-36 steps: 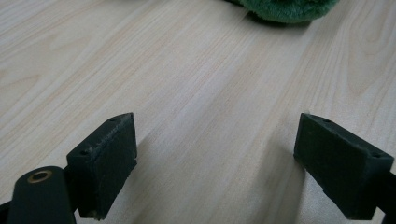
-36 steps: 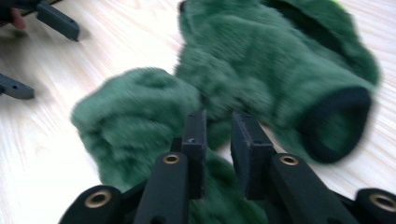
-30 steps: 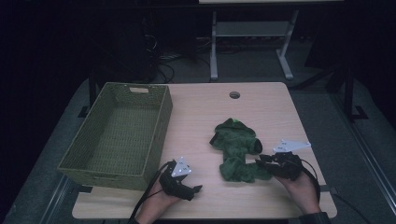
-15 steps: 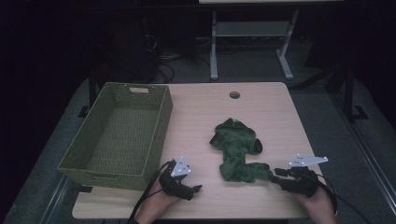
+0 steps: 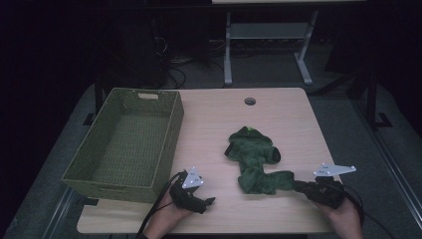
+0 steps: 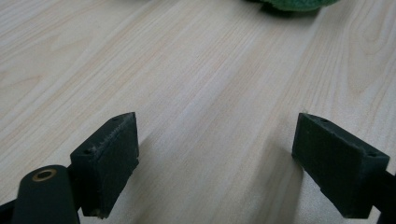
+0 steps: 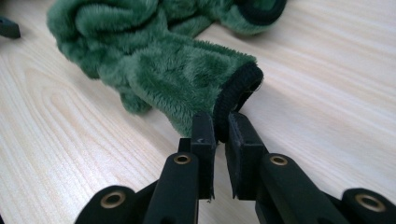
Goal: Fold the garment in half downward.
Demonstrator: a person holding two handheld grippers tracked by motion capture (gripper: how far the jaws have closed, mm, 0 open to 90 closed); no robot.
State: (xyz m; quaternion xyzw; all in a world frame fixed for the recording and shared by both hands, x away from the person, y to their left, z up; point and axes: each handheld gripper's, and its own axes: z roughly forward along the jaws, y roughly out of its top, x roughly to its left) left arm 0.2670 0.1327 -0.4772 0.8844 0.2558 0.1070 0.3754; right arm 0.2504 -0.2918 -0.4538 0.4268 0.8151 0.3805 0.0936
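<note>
**Inspector A:** Location of the green plush garment (image 5: 255, 160)?

**Inspector B:** It lies crumpled on the wooden surface (image 5: 278, 117), right of centre in the high view. One fuzzy sleeve end with a black cuff (image 7: 238, 95) stretches toward five o'clock, toward the right claw (image 5: 300, 186).

**Inspector A:** State of the right claw?

**Inspector B:** Its jaws have just been closing. In the right gripper view they stand nearly together, pinching the black cuff and the plush edge at it between the pads. The claw (image 7: 219, 128) points along the surface toward ten o'clock in the high view, low on the wood. The person's right hand (image 5: 341, 211) grips it at the near edge.

**Inspector A:** And the left claw?

**Inspector B:** Jaws wide apart, nothing between them; bare wood grain lies between them in the left gripper view (image 6: 215, 154). A strip of the green garment (image 6: 292, 4) sits at the top edge of that view, at about one o'clock, well apart from the jaws. In the high view the left claw (image 5: 210, 201) rests low at the near edge, pointing to three o'clock.

**Inspector A:** Anything else on the surface?

**Inspector B:** A green woven basket (image 5: 171, 124) at nine o'clock from the garment, standing upright, apart from it. A round cable hole (image 5: 250, 101) at twelve o'clock.
</note>
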